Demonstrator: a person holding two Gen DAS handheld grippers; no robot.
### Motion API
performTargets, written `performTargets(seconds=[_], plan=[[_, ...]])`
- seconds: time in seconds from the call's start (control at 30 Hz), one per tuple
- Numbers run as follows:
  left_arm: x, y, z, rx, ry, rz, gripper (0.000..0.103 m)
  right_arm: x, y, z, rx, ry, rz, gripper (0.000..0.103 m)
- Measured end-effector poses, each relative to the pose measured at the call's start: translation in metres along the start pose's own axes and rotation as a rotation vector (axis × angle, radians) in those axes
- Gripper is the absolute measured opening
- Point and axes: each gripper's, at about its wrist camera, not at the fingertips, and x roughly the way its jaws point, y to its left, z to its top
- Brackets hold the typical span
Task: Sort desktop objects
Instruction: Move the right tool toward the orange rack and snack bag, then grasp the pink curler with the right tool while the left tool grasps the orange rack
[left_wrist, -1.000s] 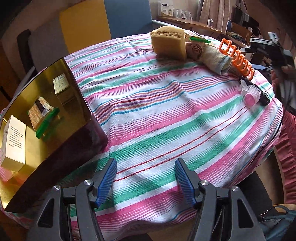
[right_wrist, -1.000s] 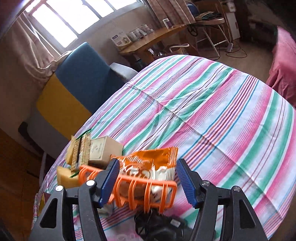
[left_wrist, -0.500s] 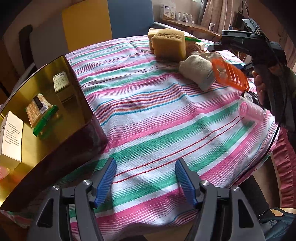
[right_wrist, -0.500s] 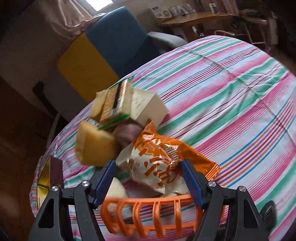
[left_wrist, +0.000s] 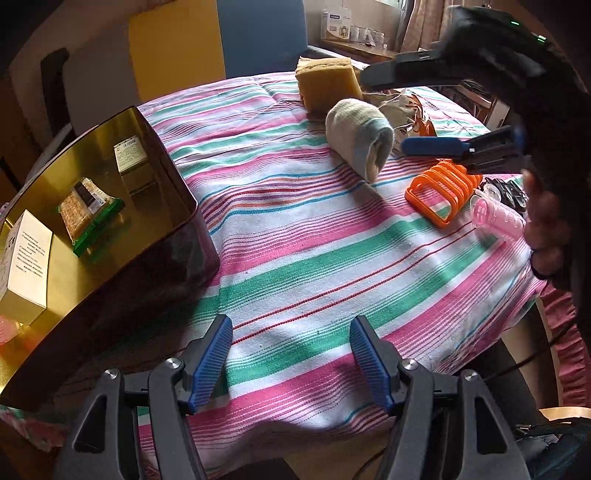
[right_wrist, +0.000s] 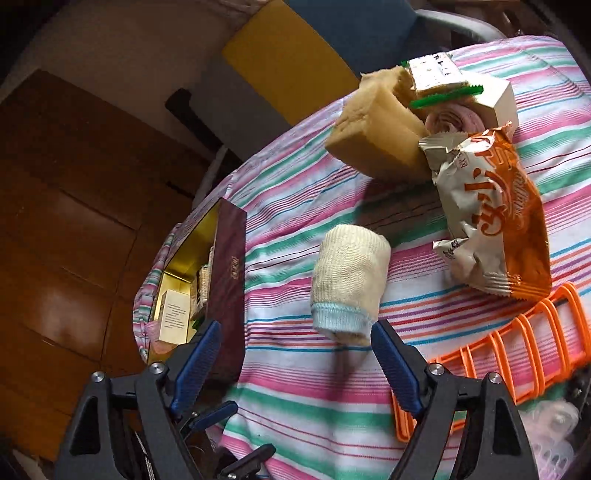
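The left gripper (left_wrist: 291, 360) hangs low over the near edge of the striped pink, green and white tablecloth (left_wrist: 332, 266), its two blue-padded fingers wide apart with nothing between them. The right gripper (right_wrist: 295, 363) is also spread open and holds nothing. It points down toward the rolled cream sock with a pale blue cuff (right_wrist: 349, 282), which lies on the cloth just past its fingertips. In the left wrist view this right gripper (left_wrist: 436, 107) reaches in from the right side above the table, and a part of the person's hand (left_wrist: 546, 229) shows behind it.

At the left of the table stands a dark maroon box with a shiny gold inside (left_wrist: 122, 206). In it lie a white carton with small printed text (left_wrist: 26, 258), too small to read, a green-edged packet of crackers (left_wrist: 88, 214) and a small box with a barcode label (left_wrist: 130, 153).

To the right, near the sock, lies an orange plastic rack with many loops (left_wrist: 441, 188), and just beside it a pink hair roller (left_wrist: 496, 218). Beyond the sock rests a crumpled orange and silver snack bag (right_wrist: 491, 214); its writing is curved and I cannot read it. Farther away are a yellow sponge block (right_wrist: 376, 136), a cream carton (right_wrist: 495, 99) and a second green-edged packet (right_wrist: 437, 79) on top of it. A yellow and blue chair (left_wrist: 221, 40) stands behind the table.
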Motion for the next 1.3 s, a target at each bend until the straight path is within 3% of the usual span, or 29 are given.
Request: performTargets(seconds=[0.07,0.23,0.5,0.67,1.0,1.17,1.3], plan=[[-0.001,0.001,0.001,-0.005,-0.002,-0.019,0.067,-0.022,-0.001,-0.008,0.003,-0.038,-0.001,0.085],[-0.005,-0.01,0.008,0.021,-0.014,-0.092,0.068,-0.086,-0.031,-0.024,0.056,-0.139,-0.097,0.085],[-0.012,-0.065,0.038,0.236,-0.08,-0.159,0.068,-0.124,-0.074,-0.054,0.129,-0.15,-0.242,0.085],[-0.003,-0.089,0.054,0.322,-0.074,-0.176,0.068,-0.147,-0.101,-0.072,0.173,-0.155,-0.33,0.085],[0.034,-0.111,0.081,0.433,-0.015,-0.239,0.068,-0.128,-0.1,-0.063,0.12,-0.113,-0.287,0.086],[0.054,-0.118,0.092,0.421,0.025,-0.284,0.067,-0.116,-0.096,-0.061,0.049,-0.07,-0.318,0.087],[0.06,-0.12,0.096,0.366,0.014,-0.284,0.066,-0.117,-0.103,-0.056,0.046,-0.118,-0.372,0.086]])
